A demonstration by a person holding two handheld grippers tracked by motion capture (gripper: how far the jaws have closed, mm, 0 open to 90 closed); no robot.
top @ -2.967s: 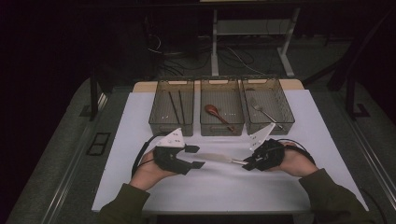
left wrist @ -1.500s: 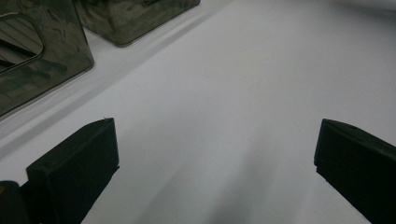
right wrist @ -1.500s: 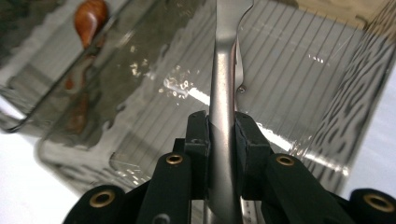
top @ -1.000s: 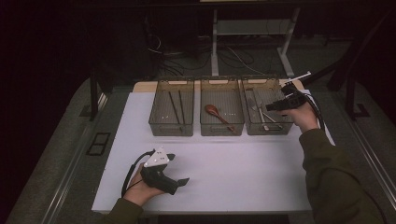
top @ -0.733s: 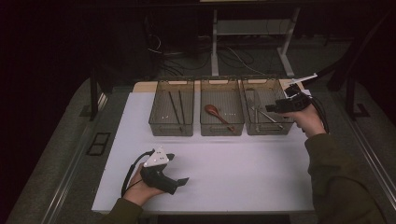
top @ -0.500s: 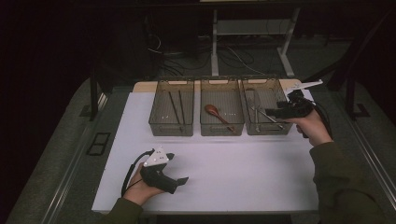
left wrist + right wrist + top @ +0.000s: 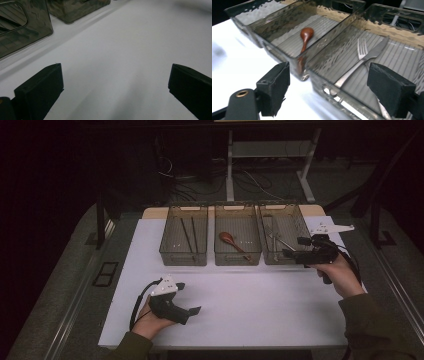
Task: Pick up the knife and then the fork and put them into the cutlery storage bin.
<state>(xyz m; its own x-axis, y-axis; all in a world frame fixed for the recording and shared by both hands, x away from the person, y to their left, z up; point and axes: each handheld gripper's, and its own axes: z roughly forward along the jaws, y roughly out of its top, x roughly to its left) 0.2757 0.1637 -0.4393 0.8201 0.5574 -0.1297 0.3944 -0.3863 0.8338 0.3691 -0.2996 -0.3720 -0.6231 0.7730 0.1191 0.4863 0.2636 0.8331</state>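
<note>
Dim room, grey floor (image 7: 65, 285), cables (image 7: 250, 180) behind table.

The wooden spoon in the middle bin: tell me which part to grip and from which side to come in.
Grip the spoon by its handle, coming straight down from above with the jaws across it. It lies flat on the ribbed floor of the middle bin, bowl toward the far end, handle running to the near wall. The bin's walls block any side approach, and the slim handle probably suits the jaws better than the rounded bowl.

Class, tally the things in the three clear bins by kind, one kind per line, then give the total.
Chopsticks: 2
Wooden spoon: 1
Fork: 1
Knife: 1
Total: 5
</note>
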